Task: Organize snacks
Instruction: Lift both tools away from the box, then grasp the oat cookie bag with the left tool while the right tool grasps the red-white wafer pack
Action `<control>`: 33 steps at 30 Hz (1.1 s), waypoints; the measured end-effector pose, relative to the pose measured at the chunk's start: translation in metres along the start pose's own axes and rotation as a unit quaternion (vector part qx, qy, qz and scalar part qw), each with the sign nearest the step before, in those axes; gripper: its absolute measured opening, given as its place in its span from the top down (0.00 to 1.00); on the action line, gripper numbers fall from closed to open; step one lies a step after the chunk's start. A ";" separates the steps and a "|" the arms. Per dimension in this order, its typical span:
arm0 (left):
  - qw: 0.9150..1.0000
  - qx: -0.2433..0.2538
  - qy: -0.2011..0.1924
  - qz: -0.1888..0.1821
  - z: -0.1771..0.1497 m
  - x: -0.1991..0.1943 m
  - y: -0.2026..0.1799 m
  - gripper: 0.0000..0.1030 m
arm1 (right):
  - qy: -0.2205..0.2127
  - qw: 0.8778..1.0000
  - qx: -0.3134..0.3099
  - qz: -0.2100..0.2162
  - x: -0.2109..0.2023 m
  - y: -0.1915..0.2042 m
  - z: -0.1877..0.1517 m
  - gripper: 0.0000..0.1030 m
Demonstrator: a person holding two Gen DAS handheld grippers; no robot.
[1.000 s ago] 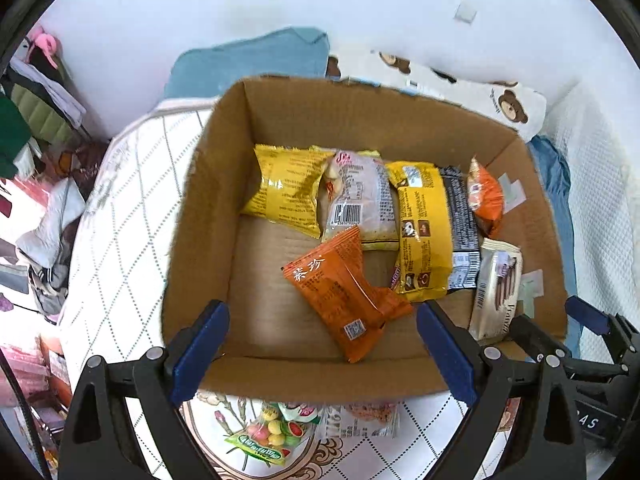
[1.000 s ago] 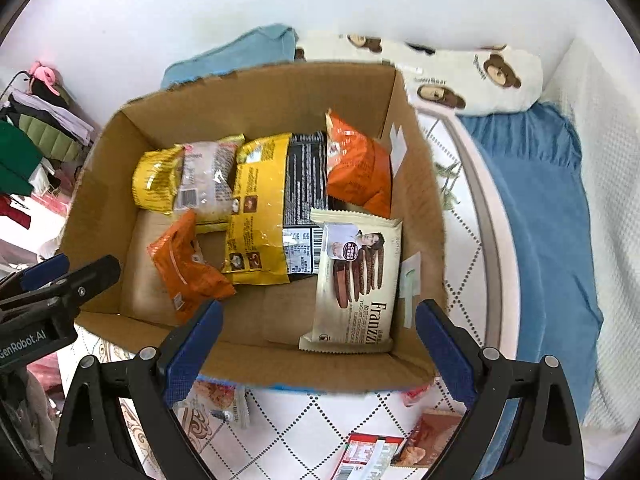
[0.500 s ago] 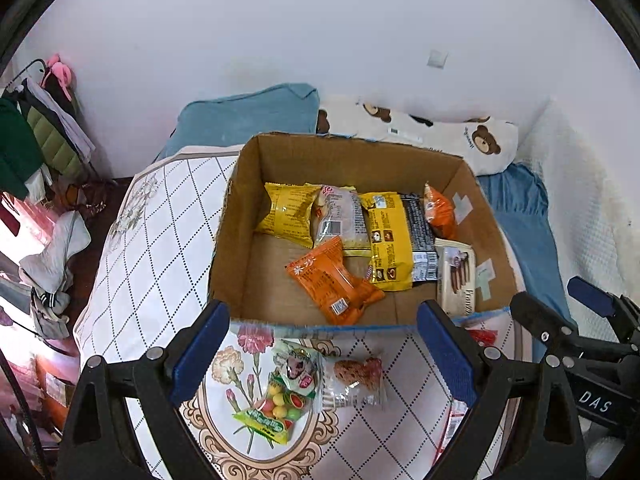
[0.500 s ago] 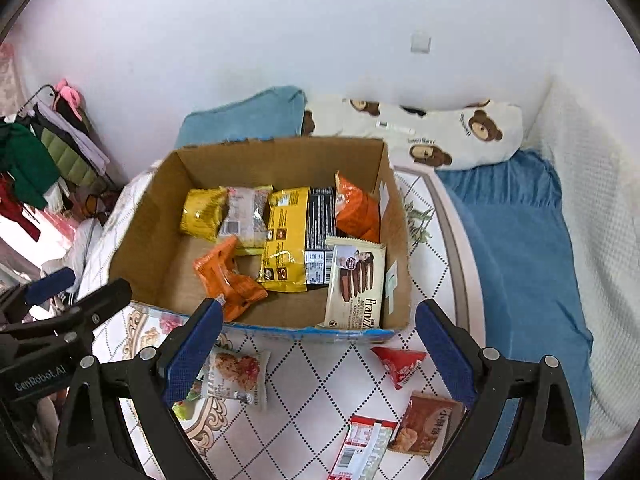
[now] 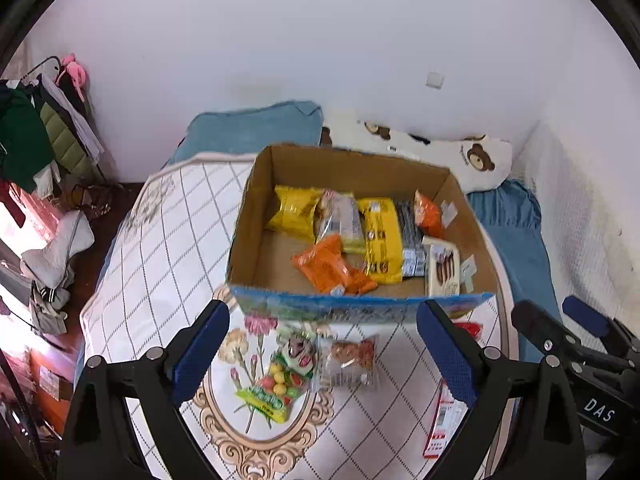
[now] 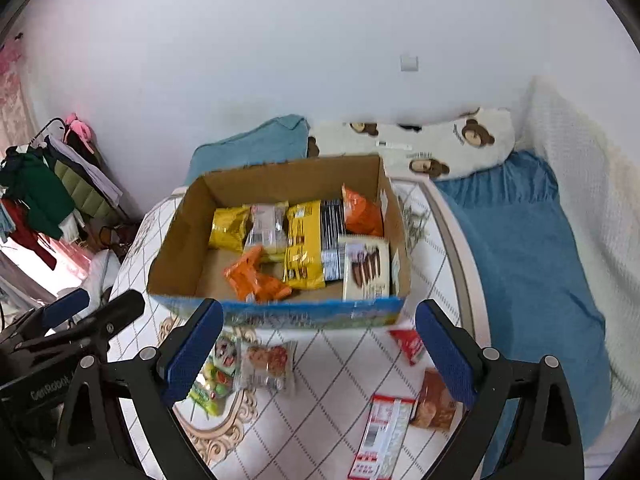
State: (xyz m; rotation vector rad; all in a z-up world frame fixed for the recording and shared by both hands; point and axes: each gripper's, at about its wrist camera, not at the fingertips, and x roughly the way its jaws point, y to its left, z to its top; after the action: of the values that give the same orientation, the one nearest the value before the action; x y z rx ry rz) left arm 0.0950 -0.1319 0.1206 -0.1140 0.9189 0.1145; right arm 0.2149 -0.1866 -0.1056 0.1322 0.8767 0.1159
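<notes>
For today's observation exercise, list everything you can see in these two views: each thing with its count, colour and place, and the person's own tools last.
cardboard box: 1, brown, on the quilt.
packets in box: about 7, yellow, orange, black, cream, clear.
cookie packet: 1, clear, in front of the box.
candy packet: 1, green, left of the cookie packet.
red packet: 1, near the box's right corner.
brown packet: 1, front right.
red-white packet: 1, beside the brown one.
quilt: 1, white, diamond pattern.
bear pillow: 1, cream, behind the box.
blue sheet: 1, right.
clothes rack: 1, far left.
left tongs: open, empty.
right tongs: open, empty.
</notes>
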 end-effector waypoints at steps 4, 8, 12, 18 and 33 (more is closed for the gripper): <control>0.999 -0.003 0.053 0.012 -0.027 0.030 0.012 0.07 | 0.073 0.997 0.036 0.001 0.033 -0.025 -0.043 0.04; 0.990 0.015 0.136 0.026 -0.060 0.079 0.019 0.07 | 0.150 0.985 0.082 -0.007 0.076 -0.056 -0.092 0.04; 0.982 0.038 0.179 0.047 -0.086 0.113 0.024 0.07 | 0.219 0.967 0.127 -0.018 0.120 -0.090 -0.142 0.04; 0.976 0.064 0.202 0.056 -0.093 0.148 0.028 0.07 | 0.252 0.960 0.121 -0.021 0.151 -0.099 -0.183 0.31; 0.932 -0.196 0.290 -0.093 -0.087 0.182 0.010 0.07 | 0.231 0.971 0.067 -0.018 0.152 -0.075 -0.196 0.40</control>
State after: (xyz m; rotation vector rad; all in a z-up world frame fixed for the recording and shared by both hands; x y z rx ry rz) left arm 0.1345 -0.1254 -0.0771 -0.6316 1.4613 0.0882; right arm 0.1631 -0.2232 -0.3570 0.2203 1.3523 0.0524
